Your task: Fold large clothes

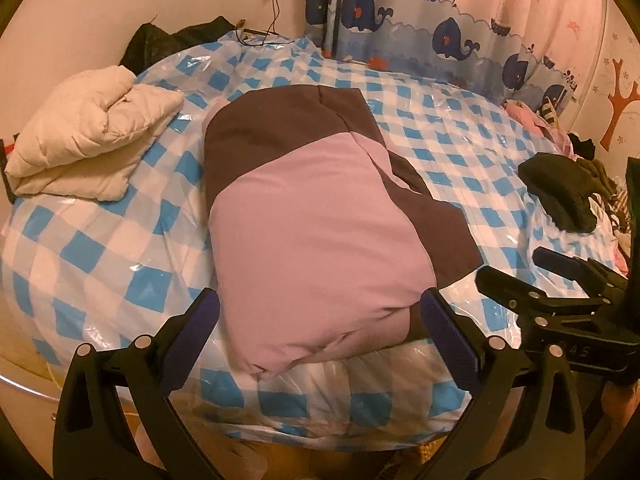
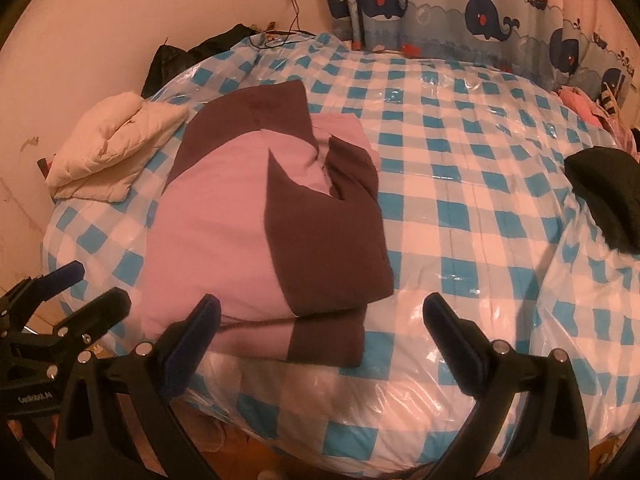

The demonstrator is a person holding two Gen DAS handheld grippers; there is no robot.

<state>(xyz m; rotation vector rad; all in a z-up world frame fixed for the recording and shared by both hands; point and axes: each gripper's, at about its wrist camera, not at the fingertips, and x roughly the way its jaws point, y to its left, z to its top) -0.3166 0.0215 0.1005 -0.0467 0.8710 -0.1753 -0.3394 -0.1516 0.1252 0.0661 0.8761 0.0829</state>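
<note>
A large pink and dark brown garment (image 1: 320, 232) lies folded into a thick bundle on a blue-and-white checked plastic cover (image 1: 100, 248). My left gripper (image 1: 320, 332) is open, its two fingers standing on either side of the bundle's near edge without clamping it. In the right wrist view the same garment (image 2: 256, 232) lies left of centre, its brown flap on top. My right gripper (image 2: 320, 332) is open at the bundle's near right corner, holding nothing. The right gripper (image 1: 560, 280) shows at the right of the left wrist view, the left gripper (image 2: 68, 292) at the left of the right wrist view.
A folded cream padded garment (image 1: 88, 140) sits at the back left. A black garment (image 1: 564, 192) lies at the right edge, with a heap of mixed clothes (image 1: 536, 120) behind it. A whale-print curtain (image 1: 440, 28) hangs at the back; a dark bag (image 1: 160, 40) rests by the wall.
</note>
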